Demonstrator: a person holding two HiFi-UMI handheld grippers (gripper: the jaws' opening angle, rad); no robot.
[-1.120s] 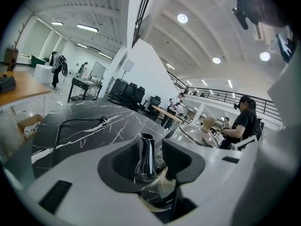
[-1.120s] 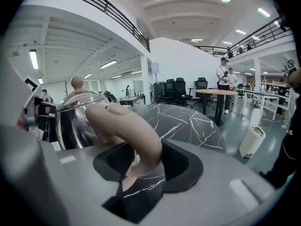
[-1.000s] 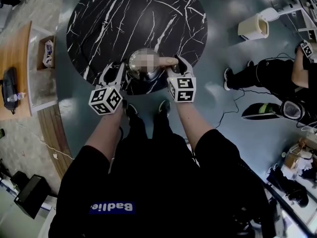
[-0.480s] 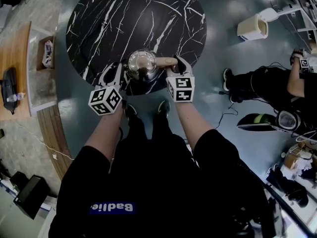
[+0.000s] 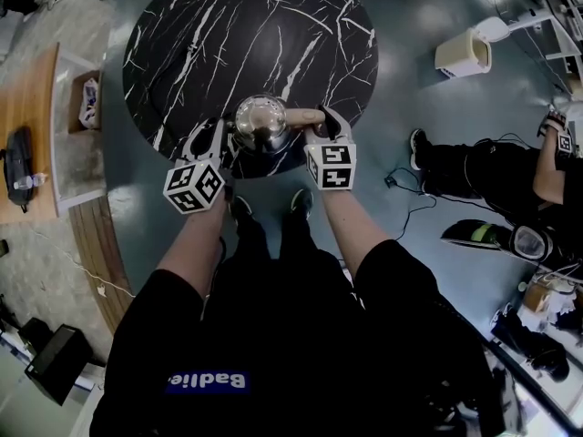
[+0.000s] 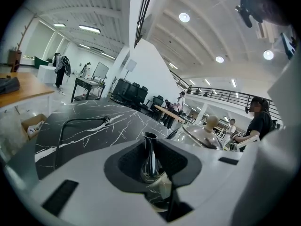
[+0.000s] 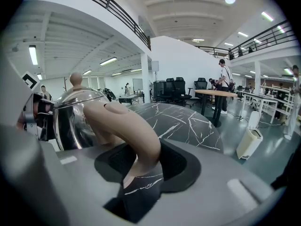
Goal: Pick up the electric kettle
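The spout (image 6: 149,155) of the electric kettle (image 5: 260,121) is newly pinched by the left gripper (image 5: 211,137), the handle (image 7: 124,126) by the right gripper (image 5: 326,122); lifting is left.

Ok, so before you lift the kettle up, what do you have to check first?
1. Right gripper shut on the handle: ok.
2. Left gripper shut on the spout: ok.
3. Electric kettle upright on the table: ok.
4. Lid sitting on top: ok.
5. Cord on the table is not joined to the kettle: cannot tell.
6. How much water is inside: cannot tell.
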